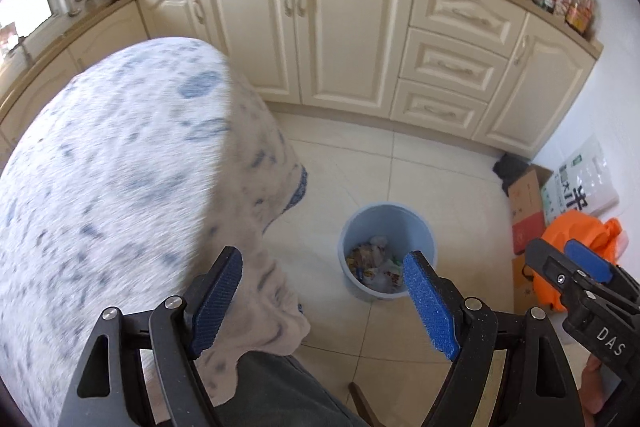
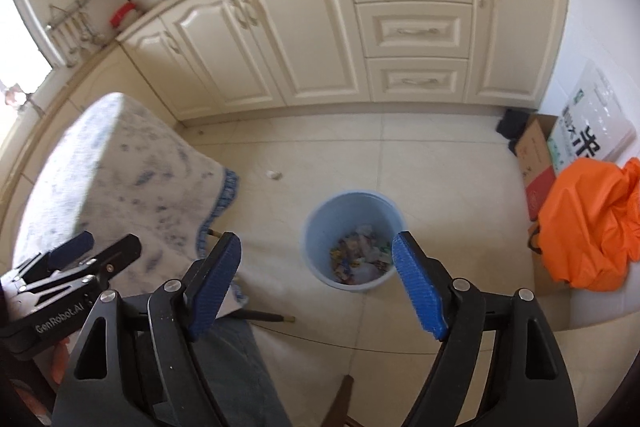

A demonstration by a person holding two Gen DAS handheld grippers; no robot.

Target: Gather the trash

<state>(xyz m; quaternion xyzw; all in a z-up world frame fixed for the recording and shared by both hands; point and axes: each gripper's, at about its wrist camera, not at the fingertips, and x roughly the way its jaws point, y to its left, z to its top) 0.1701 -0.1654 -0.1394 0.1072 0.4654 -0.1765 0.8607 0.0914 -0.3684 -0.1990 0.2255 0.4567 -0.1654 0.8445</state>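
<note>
A light blue bin stands on the tiled floor, with several wrappers and crumpled papers in its bottom. My left gripper hovers above and nearer than the bin, open, with nothing between its blue pads. My right gripper is held over the bin in much the same way, open and empty; it also shows at the right edge of the left wrist view. The left gripper appears at the lower left of the right wrist view. A small white scrap lies on the floor beyond the bin.
A table under a blue-and-white cloth fills the left. Cream cabinets line the back. An orange bag, a cardboard box and a printed sack stand at the right wall. A trouser leg is below the grippers.
</note>
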